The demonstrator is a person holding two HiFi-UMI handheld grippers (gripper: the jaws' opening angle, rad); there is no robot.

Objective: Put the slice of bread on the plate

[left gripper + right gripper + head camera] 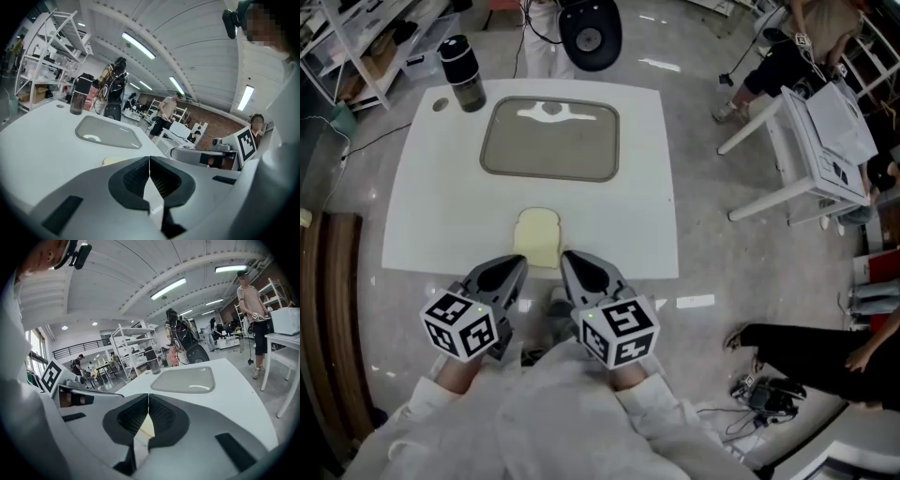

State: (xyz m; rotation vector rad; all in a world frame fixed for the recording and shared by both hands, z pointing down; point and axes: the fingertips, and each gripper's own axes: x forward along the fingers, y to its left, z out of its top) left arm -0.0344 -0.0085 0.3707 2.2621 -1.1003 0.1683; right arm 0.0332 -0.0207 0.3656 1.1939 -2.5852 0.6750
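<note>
A pale slice of bread lies flat near the front edge of the white table. The plate, a grey rounded-rectangle tray, rests farther back at the table's middle. My left gripper and right gripper hover side by side just in front of the bread, at the table edge, both shut with nothing held. In the left gripper view the jaws meet, with the bread peeking out to their left and the plate beyond. The right gripper is shut too, with bread showing below its tips and the plate ahead.
A dark tumbler stands at the table's back left corner. Behind the table sits a black round base. A white side table and people stand to the right. Shelving lines the far left.
</note>
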